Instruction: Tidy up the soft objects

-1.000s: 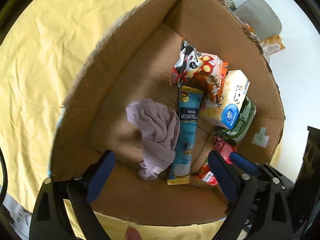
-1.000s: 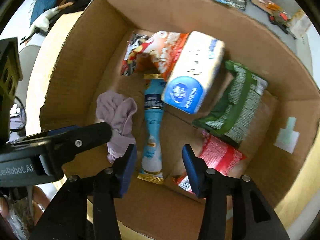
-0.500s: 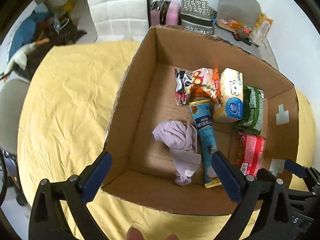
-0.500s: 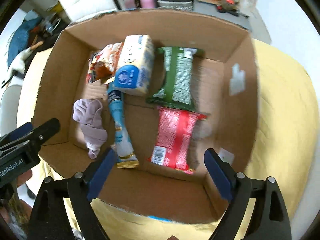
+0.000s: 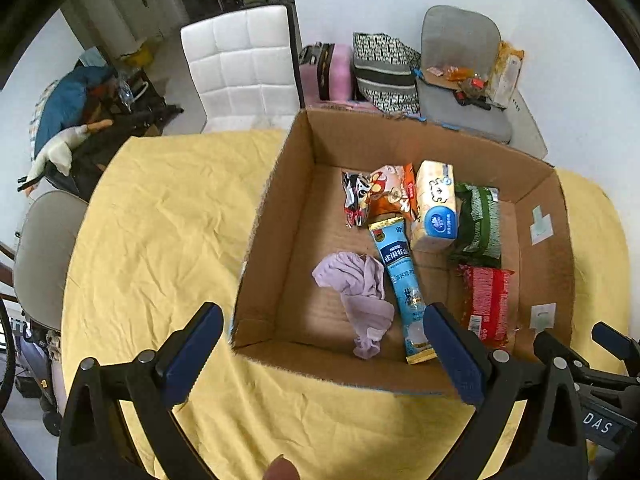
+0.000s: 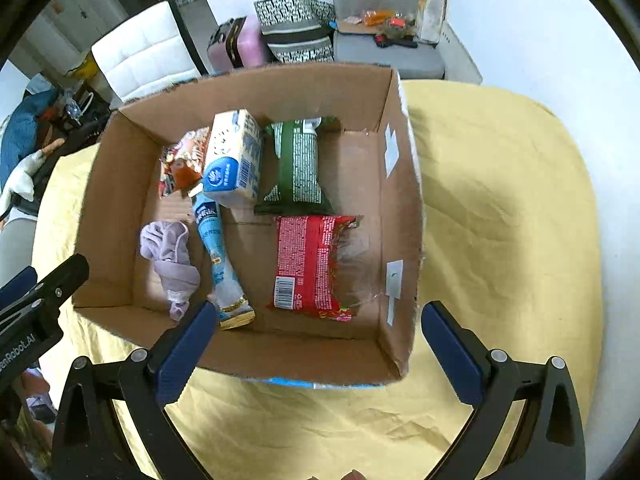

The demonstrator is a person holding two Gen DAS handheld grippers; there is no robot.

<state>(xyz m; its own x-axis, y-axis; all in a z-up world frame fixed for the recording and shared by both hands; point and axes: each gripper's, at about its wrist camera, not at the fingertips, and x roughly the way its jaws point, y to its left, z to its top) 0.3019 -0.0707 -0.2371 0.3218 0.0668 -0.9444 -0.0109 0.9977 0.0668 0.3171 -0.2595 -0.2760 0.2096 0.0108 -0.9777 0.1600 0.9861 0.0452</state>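
Observation:
An open cardboard box (image 5: 276,216) (image 6: 400,216) stands on a yellow tablecloth. Inside lie a crumpled lilac cloth (image 5: 358,292) (image 6: 172,256), a blue stick packet (image 5: 402,280) (image 6: 218,256), a tissue pack (image 5: 436,208) (image 6: 236,160), a green packet (image 5: 478,220) (image 6: 298,164), a red packet (image 5: 486,300) (image 6: 314,264) and an orange snack bag (image 5: 380,196) (image 6: 184,160). My left gripper (image 5: 320,356) is open and empty above the box's near edge. My right gripper (image 6: 316,348) is open and empty, above the near wall.
The yellow tablecloth (image 5: 160,232) (image 6: 500,220) surrounds the box. Behind the table stand a white chair (image 5: 240,64), a pink suitcase (image 5: 326,72), a patterned bag (image 5: 386,72) and a grey chair (image 5: 464,80) with small items.
Both grippers have pulled back and up out of the box. The right gripper has opened wide. The cloth and packets stay in the box.

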